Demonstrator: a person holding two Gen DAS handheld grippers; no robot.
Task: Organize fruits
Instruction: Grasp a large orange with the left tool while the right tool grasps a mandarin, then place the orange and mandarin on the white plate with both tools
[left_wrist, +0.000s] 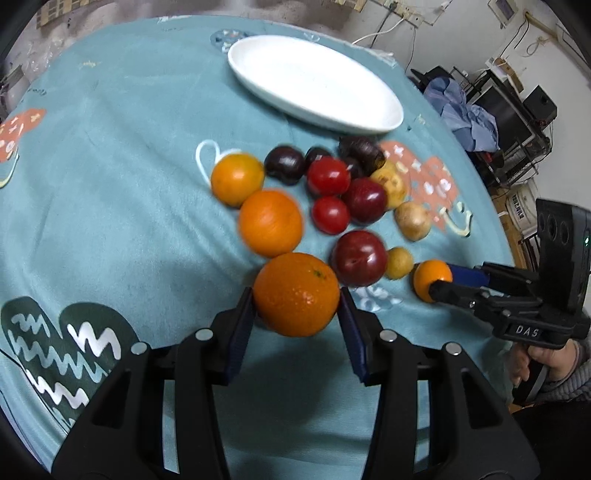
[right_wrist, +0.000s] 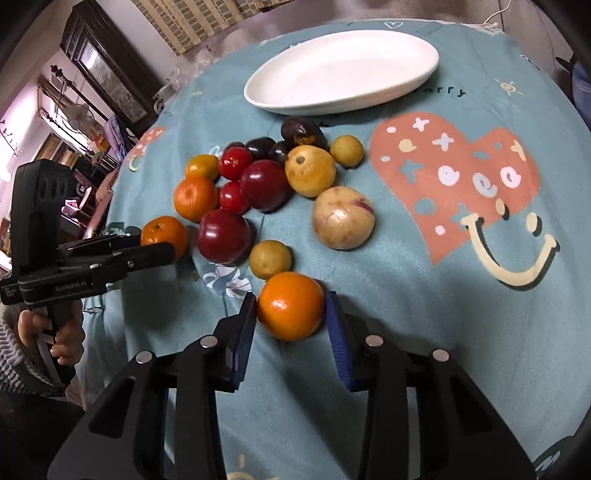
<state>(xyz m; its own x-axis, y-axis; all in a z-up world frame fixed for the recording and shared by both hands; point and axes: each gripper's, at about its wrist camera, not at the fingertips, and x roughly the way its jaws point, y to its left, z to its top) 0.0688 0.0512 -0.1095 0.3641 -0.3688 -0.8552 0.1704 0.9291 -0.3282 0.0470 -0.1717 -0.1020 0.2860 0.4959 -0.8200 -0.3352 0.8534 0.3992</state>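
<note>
We see the left gripper (left_wrist: 296, 306) closed on a large orange (left_wrist: 296, 294), both blue pads pressed to its sides, the fruit seated at the fingertips. The right gripper (right_wrist: 290, 314) has a smaller orange (right_wrist: 290, 305) between its 2 pads; the left pad touches, and the right one seems to touch too, though the fisheye leaves that uncertain. Just ahead of both sets of jaws lies the fruit pile (right_wrist: 258, 184), and beyond it the white oval plate (right_wrist: 424, 70) on the blue cloth (right_wrist: 424, 314).
</note>
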